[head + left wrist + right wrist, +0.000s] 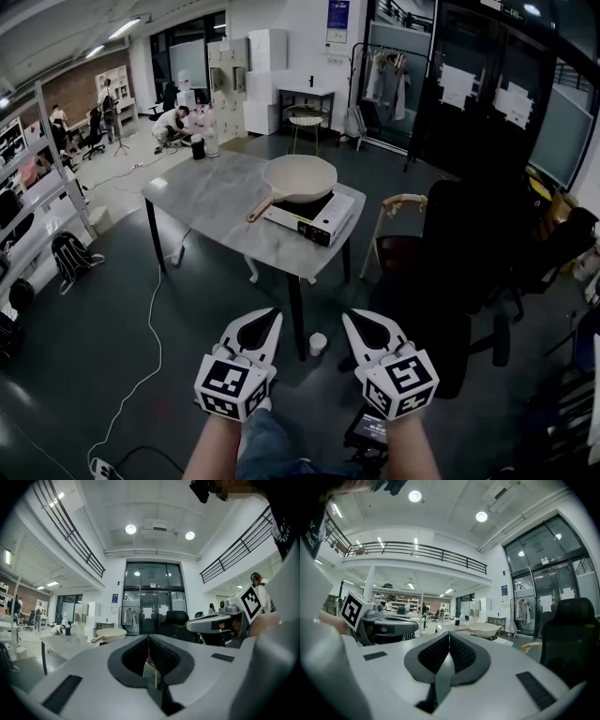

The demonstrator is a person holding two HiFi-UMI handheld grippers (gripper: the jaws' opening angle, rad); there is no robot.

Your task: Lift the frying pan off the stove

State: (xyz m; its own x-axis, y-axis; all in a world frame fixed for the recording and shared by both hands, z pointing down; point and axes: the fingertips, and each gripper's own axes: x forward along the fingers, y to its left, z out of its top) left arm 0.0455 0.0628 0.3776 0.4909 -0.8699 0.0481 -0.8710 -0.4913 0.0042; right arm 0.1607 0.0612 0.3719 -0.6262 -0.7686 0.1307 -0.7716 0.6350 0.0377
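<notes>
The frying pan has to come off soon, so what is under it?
The frying pan sits on a white portable stove on the grey table. The stove's black top shows only beside the pan; the part beneath the pan is covered.

three far views, one frying pan point(302, 176)

frying pan point(300, 177): matt cream | table point(211, 197): smooth marble-look | floor point(103, 319): glossy
</notes>
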